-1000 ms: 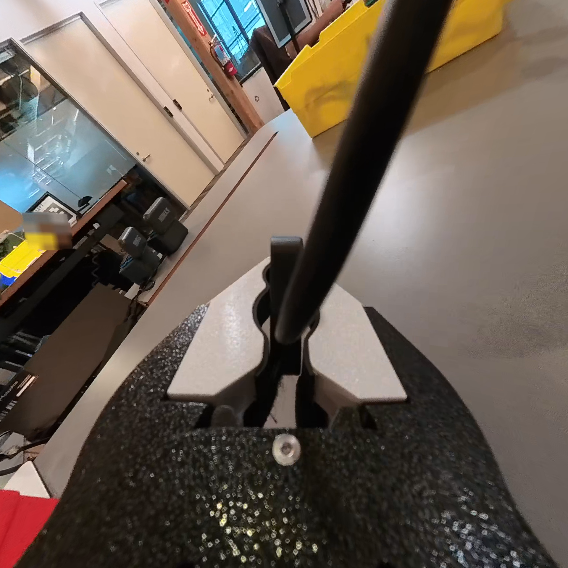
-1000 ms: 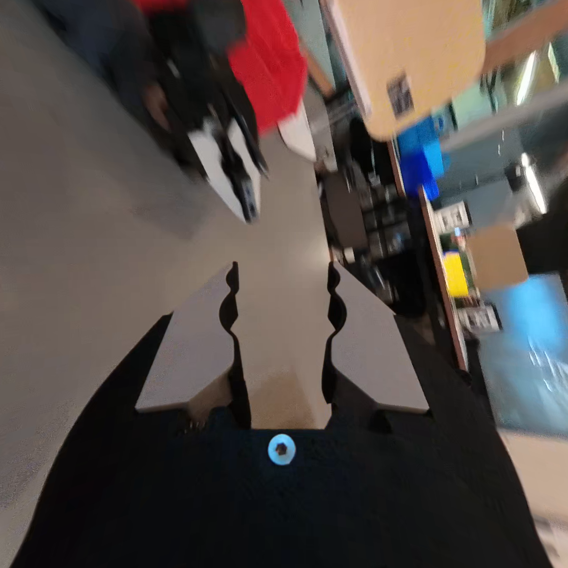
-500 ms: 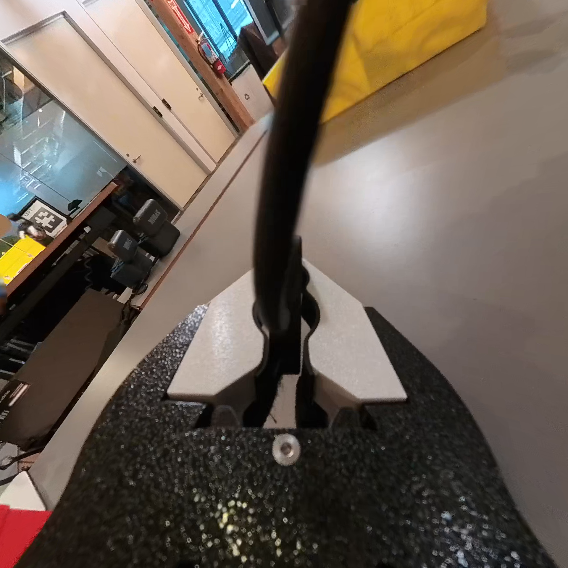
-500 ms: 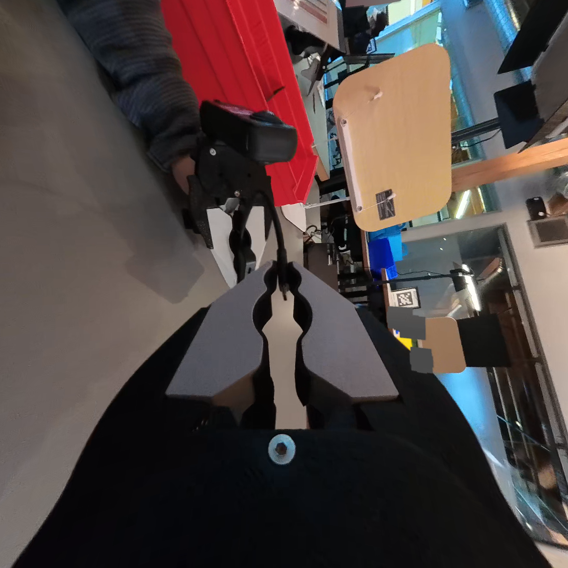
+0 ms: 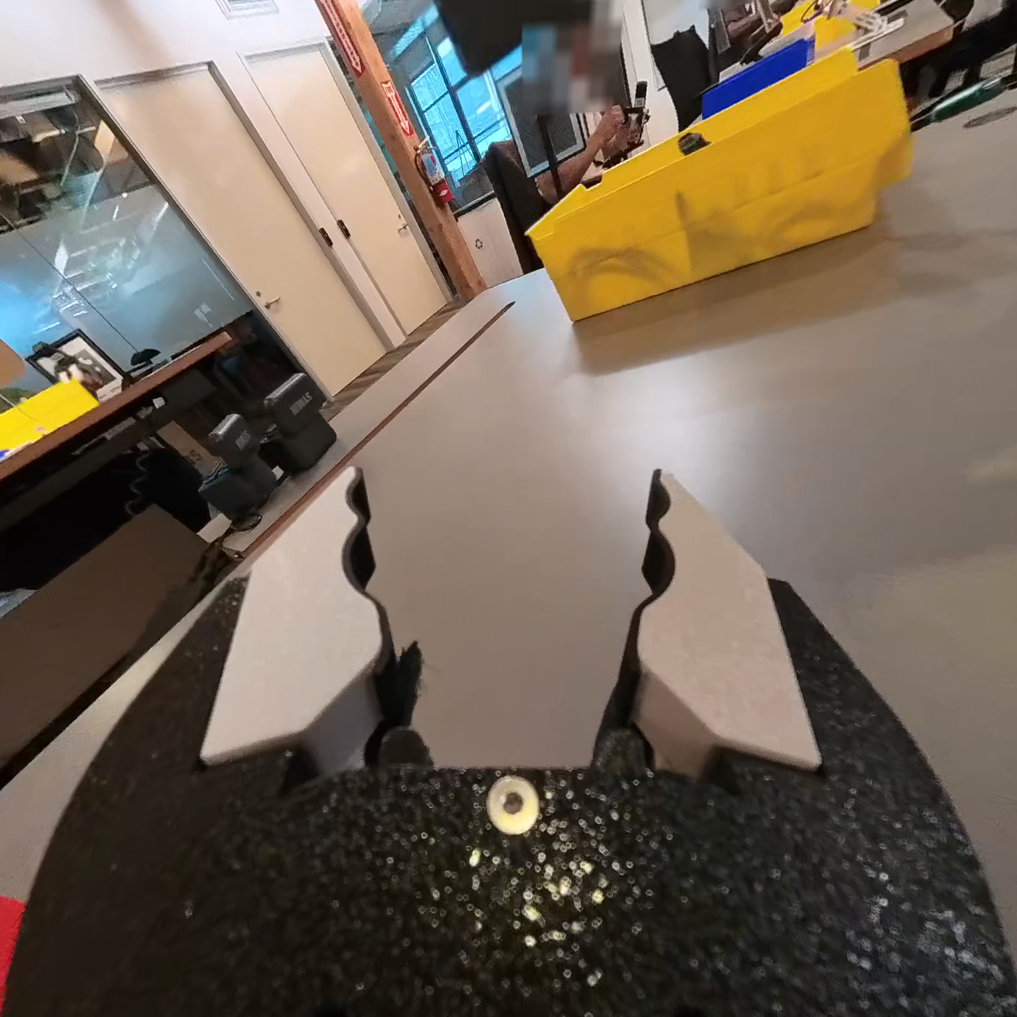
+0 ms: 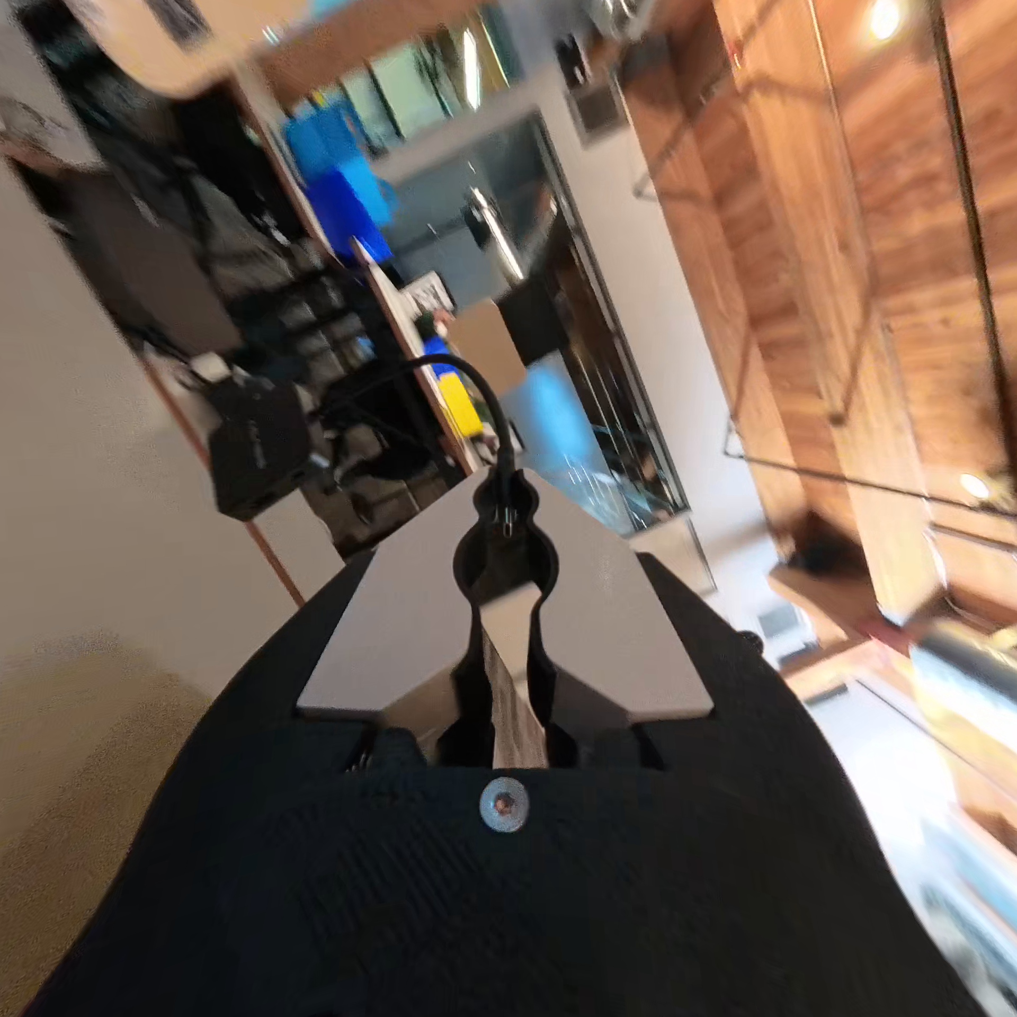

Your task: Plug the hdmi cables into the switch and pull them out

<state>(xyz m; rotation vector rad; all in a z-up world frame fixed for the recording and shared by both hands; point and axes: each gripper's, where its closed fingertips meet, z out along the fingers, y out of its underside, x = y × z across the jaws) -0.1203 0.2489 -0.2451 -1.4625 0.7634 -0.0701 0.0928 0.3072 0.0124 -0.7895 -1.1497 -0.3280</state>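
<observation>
So the left gripper (image 5: 509, 495) is spread wide with nothing between its two grey fingers (image 5: 308, 622), just bare grey table (image 5: 715, 440) showing through the gap. It sits low over the table, looking along it toward a long yellow bin (image 5: 715, 220) that rests near the far end. Off the left edge of the table there are a couple of dark grey blocky units (image 5: 269, 440) on the floor area, plus white doors and a glass wall further back. There's a tiny sliver of something red (image 5: 8, 935) at the bottom-left corner of that view, can't tell what it is.

The right gripper (image 6: 506, 495) is a different story: its fingers are pinched nearly together at the tips and they've got hold of the end of a thin black cable (image 6: 479, 385). The connector sits right in the notch between the fingertips, and the cable arcs up and over to the left from there. It seems to run back toward a small black box (image 6: 258, 440), which I take to be the switch, sitting at the edge of the table (image 6: 82, 495) to the left of the gripper. Whether the far end of the cable is actually plugged into it, I can't tell, the whole right view is tilted and pretty motion-blurred.

The gripped end of the cable is clearly apart from the black box, up in the air past the table edge. Background there is a blur of shelves, blue bins (image 6: 341, 187) and wood panelling.
</observation>
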